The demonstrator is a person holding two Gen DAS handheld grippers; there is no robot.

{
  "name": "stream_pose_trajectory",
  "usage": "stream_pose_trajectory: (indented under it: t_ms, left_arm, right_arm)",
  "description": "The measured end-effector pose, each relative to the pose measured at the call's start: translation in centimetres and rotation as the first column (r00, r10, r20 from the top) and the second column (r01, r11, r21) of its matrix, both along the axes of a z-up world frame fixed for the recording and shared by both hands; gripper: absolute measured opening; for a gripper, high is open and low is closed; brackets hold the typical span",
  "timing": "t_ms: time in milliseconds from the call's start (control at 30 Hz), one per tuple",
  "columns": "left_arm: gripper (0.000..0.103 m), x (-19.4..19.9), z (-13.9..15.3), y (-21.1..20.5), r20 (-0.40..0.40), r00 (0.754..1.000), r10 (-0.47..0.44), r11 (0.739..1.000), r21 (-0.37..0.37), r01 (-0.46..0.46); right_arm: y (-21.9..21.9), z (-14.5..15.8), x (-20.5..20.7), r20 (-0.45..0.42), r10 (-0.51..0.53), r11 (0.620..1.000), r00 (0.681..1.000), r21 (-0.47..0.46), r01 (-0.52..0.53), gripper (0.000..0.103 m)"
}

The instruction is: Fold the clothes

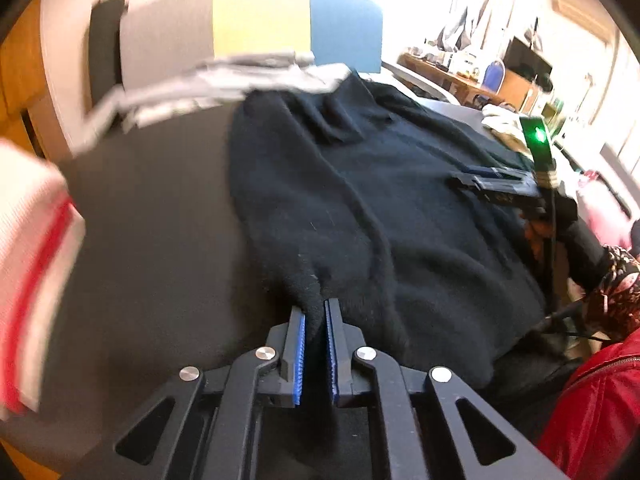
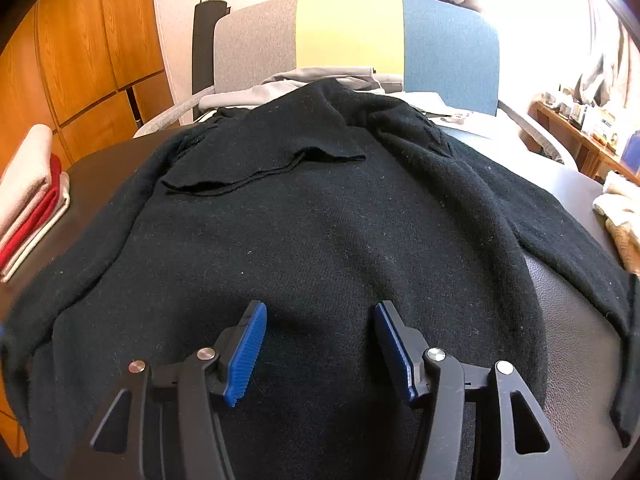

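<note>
Black sweater (image 2: 320,220); grey, yellow, blue chair back (image 2: 352,32)

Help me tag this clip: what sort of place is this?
Probably a lived-in room at home. A black sweater lies spread on a dark table, folded clothes are stacked beside it, and a cluttered wooden desk stands behind.

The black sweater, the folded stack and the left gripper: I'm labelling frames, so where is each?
black sweater (image 2: 320,232): right wrist view, middle of its body.
folded stack (image 2: 32,196): right wrist view, red layer's edge.
left gripper (image 1: 315,312): left wrist view, between fingertips pinching sweater cloth.
</note>
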State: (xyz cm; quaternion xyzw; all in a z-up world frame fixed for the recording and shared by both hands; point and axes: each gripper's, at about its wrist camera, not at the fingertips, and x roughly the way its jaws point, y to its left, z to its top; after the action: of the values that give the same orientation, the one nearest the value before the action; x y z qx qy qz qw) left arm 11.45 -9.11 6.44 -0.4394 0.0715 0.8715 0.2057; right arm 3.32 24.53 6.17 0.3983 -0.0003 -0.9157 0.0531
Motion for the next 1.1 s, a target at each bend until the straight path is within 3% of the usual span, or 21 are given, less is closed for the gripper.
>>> stream_pose_trajectory:
  t_ms: [200, 333, 433, 533, 600, 633, 733, 833, 867, 933, 967, 1033, 1100]
  left_arm:
    - [0.008, -3.5, 7.9, -5.3, -0.137, 0.990, 0.023, 0.979, -0.196, -0.050]
    - [0.008, -6.5, 12.5, -8.3, -0.224, 0.974, 0.023, 0.915, -0.387, -0.111]
    - [0.008, -10.0, 13.7, -10.4, -0.248, 0.968, 0.039, 0.827, -0.536, -0.171]
    - [0.007, -13.6, 12.5, -12.2, -0.227, 0.971, 0.070, 0.745, -0.636, -0.203]
    - [0.007, -16.1, 10.6, -13.5, -0.215, 0.971, 0.105, 0.674, -0.703, -0.228]
    - [0.008, -16.8, 9.6, -14.3, -0.199, 0.971, 0.136, 0.654, -0.718, -0.239]
    - [0.010, -18.6, 6.0, -16.5, -0.080, 0.969, 0.236, 0.640, -0.737, -0.216]
    - [0.010, -17.2, 6.7, -16.3, -0.160, 0.954, 0.252, 0.651, -0.702, -0.289]
    - [0.010, -16.7, 7.0, -16.1, -0.187, 0.948, 0.257, 0.665, -0.677, -0.314]
    - [0.015, -14.3, 9.3, -14.6, -0.244, 0.932, 0.267, 0.809, -0.469, -0.355]
    - [0.021, -12.9, 10.0, -13.6, -0.231, 0.938, 0.260, 0.889, -0.322, -0.326]
    - [0.022, -11.0, 9.0, -11.2, -0.144, 0.963, 0.227, 0.962, -0.122, -0.245]
    - [0.023, -9.2, 6.5, -8.7, -0.032, 0.986, 0.162, 0.987, 0.014, -0.161]
  right_arm:
    - [0.0, 0.1, 0.0, 0.000, 0.001, 1.000, 1.000, 0.002, -0.001, 0.059]
    - [-0.1, 0.0, 0.0, 0.000, 0.001, 1.000, 1.000, 0.006, -0.001, 0.059]
    - [-0.1, 0.1, 0.0, 0.000, 0.001, 1.000, 1.000, 0.011, -0.001, 0.059]
    - [-0.2, 0.1, 0.0, 0.000, 0.001, 1.000, 1.000, 0.018, -0.001, 0.059]
    - [-0.1, 0.1, 0.0, 0.000, 0.001, 1.000, 1.000, 0.020, -0.001, 0.060]
    - [-0.1, 0.1, 0.0, 0.000, 0.002, 1.000, 1.000, 0.020, -0.002, 0.060]
    - [0.1, 0.1, -0.1, 0.001, 0.003, 1.000, 1.000, 0.017, -0.003, 0.060]
    - [0.2, 0.1, -0.1, 0.001, 0.005, 1.000, 1.000, 0.009, -0.005, 0.061]
    - [0.1, 0.1, -0.1, 0.002, 0.005, 1.000, 1.000, 0.009, -0.005, 0.062]
    - [0.1, 0.0, -0.1, 0.002, 0.007, 1.000, 1.000, 0.011, -0.007, 0.063]
    - [0.0, 0.0, -0.2, 0.003, 0.009, 1.000, 1.000, 0.011, -0.009, 0.064]
    - [0.0, 0.1, -0.2, 0.004, 0.013, 1.000, 1.000, 0.003, -0.013, 0.065]
    - [1.2, 0.7, 0.0, -0.002, 0.026, 0.995, 1.000, -0.092, -0.026, 0.064]
